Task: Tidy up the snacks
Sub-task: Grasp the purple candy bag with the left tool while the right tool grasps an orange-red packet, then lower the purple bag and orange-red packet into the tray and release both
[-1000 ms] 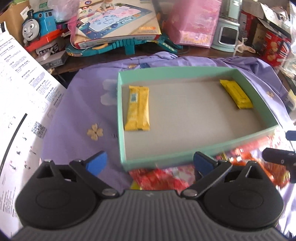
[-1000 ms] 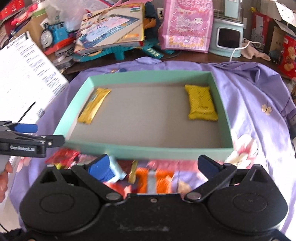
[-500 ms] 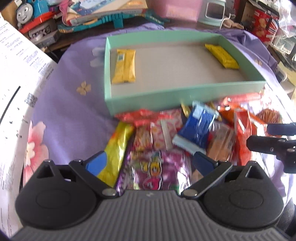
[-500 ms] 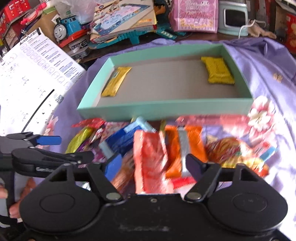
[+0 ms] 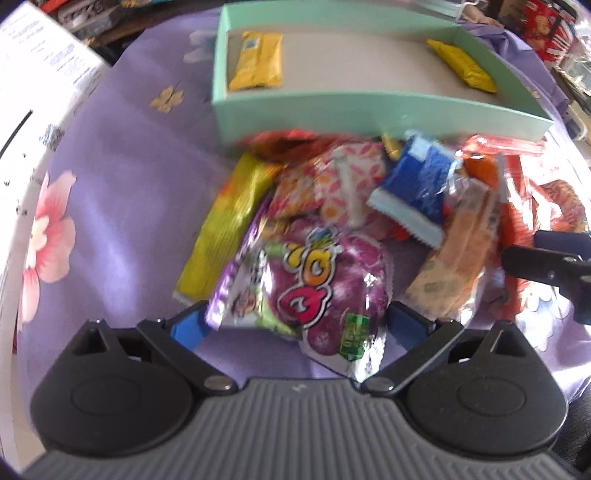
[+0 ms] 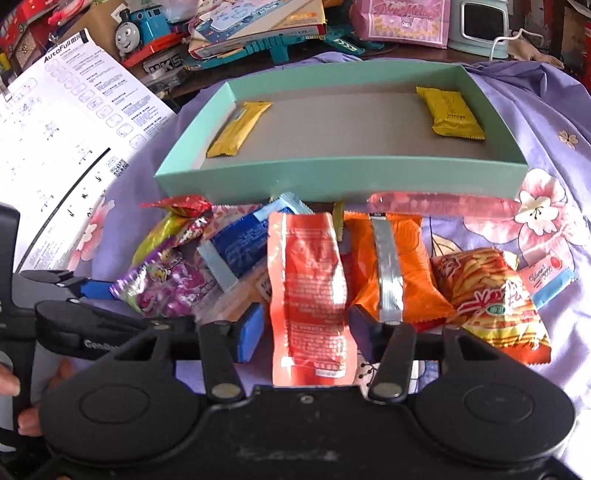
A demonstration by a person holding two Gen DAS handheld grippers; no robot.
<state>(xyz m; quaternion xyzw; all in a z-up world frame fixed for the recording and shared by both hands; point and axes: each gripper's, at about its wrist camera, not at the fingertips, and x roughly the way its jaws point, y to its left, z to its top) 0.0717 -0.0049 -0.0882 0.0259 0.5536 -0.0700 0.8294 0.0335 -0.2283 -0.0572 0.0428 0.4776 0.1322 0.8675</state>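
Note:
A teal box (image 6: 332, 173) (image 5: 369, 107) holds two yellow snack packs, one at its left end (image 6: 238, 129) (image 5: 256, 61) and one at its right end (image 6: 448, 112) (image 5: 461, 66). A pile of snacks lies in front of the box on the purple cloth. My left gripper (image 5: 291, 326) is open, its jaws on either side of a purple grape candy bag (image 5: 314, 284) (image 6: 166, 284). My right gripper (image 6: 306, 334) is open around a light red packet (image 6: 308, 291), its pads beside it, not clamped.
The pile includes a blue packet (image 5: 417, 188), an orange packet (image 6: 391, 266), a fries bag (image 6: 491, 295) and a gold bar (image 5: 229, 221). A white instruction sheet (image 6: 66, 122) lies left. Toys and boxes crowd the back (image 6: 258, 26).
Both grippers have drawn back from the box and lowered over the snack pile. The left now straddles the purple bag and the right straddles the light red packet.

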